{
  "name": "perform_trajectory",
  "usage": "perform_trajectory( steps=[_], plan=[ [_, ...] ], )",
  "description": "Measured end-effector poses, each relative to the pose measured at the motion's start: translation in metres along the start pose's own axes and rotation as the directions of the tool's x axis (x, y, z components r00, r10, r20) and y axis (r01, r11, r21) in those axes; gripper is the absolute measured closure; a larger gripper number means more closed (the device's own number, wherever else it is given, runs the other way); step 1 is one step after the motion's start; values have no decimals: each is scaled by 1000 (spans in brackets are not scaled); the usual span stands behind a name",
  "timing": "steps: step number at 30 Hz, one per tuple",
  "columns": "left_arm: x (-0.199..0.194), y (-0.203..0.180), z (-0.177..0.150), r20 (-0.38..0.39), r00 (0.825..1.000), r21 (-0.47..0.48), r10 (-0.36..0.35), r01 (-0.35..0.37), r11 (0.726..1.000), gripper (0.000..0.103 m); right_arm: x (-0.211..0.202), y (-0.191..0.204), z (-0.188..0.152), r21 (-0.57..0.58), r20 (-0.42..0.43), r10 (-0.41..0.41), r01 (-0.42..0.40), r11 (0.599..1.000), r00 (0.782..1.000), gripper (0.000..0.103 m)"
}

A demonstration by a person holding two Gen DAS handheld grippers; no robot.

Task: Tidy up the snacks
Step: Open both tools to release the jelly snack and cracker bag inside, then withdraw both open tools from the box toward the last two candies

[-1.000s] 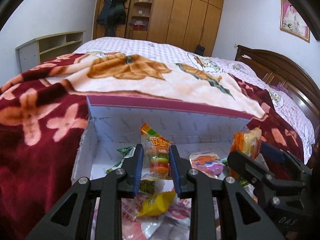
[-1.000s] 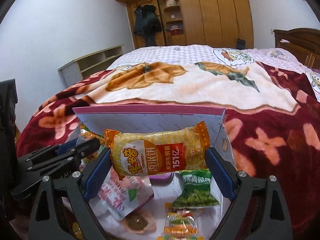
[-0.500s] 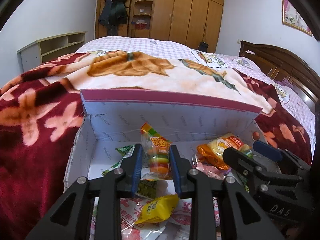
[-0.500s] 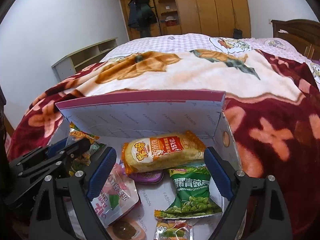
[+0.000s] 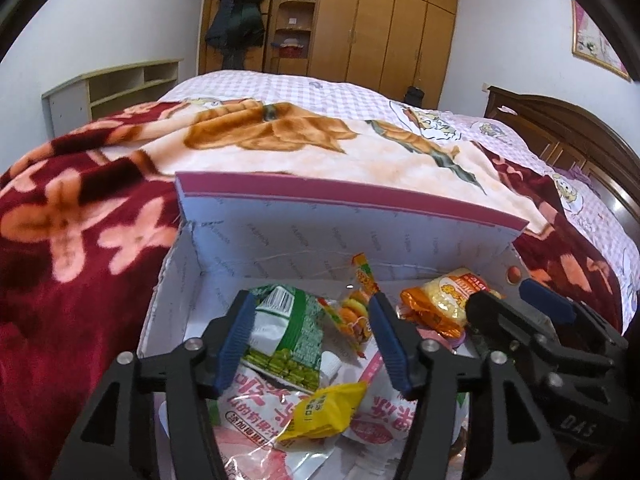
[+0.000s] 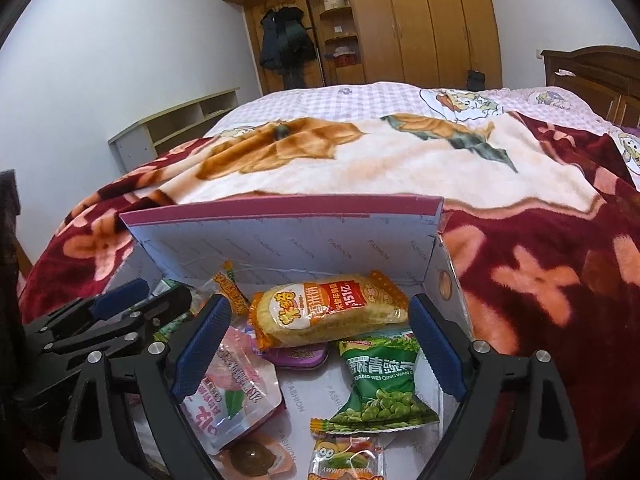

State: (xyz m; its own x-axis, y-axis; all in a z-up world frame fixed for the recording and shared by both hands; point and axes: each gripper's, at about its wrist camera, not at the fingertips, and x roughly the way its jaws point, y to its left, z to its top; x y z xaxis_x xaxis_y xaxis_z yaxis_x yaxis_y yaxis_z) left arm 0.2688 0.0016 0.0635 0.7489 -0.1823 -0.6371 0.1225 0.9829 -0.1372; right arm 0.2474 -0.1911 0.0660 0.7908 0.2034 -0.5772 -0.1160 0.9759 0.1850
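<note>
Soft indoor light, fisheye-warped edges

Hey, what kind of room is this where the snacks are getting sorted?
A bedroom, most likely in a home. A bed with a flowered blanket fills the view, wooden wardrobes line the far wall, and a coat hangs beside them.

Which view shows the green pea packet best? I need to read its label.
The right wrist view: the green pea packet lies face up, unobstructed, label legible. The left wrist view does not clearly show it.
</note>
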Motion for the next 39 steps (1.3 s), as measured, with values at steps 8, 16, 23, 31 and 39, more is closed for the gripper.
perform_trajectory(
  steps=[8, 16, 23, 31, 39],
  plan=[
    [-17, -1, 1, 49, 998, 9, 35, -35, 999, 20, -17, 4, 1, -3, 45, 21, -21, 1000, 999, 6],
    [-37, -8, -4, 60, 998, 32, 35, -37, 999, 20, -37, 4, -3, 11, 72, 43, -44, 999, 996, 6],
    [-56, -8, -8, 74, 997, 27, 33, -35, 999, 20, -56, 3, -6, 18, 92, 51, -53, 998, 994, 6],
    [-79, -5, -16, 83, 996, 18, 41, -43, 999, 20, -75, 5, -14, 24, 104, 59, -62, 998, 993, 6],
    [-92, 0, -26, 75, 996, 6, 53, -54, 999, 20, -90, 7, -22, 29, 111, 64, -68, 997, 992, 6]
  ],
)
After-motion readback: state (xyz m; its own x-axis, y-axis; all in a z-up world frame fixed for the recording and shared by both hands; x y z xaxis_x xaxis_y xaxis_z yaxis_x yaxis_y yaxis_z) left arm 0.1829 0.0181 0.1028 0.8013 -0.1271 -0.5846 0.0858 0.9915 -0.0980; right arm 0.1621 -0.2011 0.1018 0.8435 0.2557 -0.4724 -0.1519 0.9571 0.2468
